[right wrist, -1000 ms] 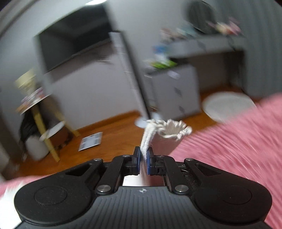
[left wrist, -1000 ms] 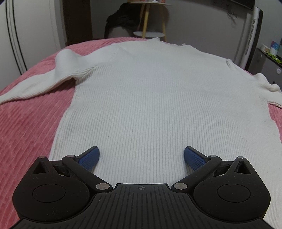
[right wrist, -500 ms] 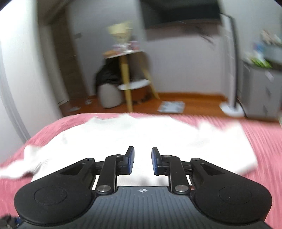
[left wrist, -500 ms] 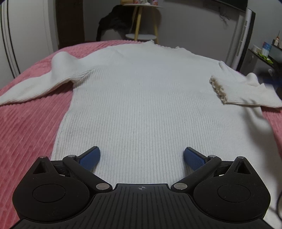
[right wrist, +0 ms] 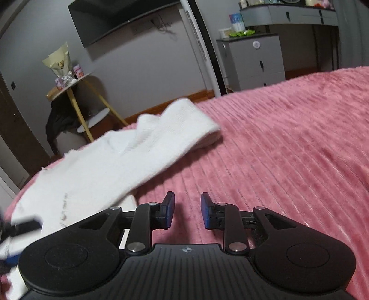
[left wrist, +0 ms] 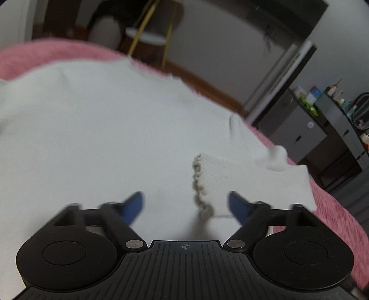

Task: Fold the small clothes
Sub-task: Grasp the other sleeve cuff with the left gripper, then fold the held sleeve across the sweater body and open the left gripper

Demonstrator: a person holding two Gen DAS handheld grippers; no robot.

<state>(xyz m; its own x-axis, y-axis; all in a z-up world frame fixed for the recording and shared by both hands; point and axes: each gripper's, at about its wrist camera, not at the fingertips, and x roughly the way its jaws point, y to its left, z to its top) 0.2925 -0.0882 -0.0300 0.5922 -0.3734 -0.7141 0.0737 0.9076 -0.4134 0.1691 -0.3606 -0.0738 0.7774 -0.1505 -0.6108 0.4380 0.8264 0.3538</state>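
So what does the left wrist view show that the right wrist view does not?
Only the left wrist view shows the frilled cuff of the folded sleeve lying on the sweater body, between the fingers of the open left gripper.

Only the right wrist view shows the open right gripper over bare pink blanket, the sleeve's fold from the side, and the wall TV.

Both show the white sweater, the blanket, the yellow-legged side table and the grey cabinet.
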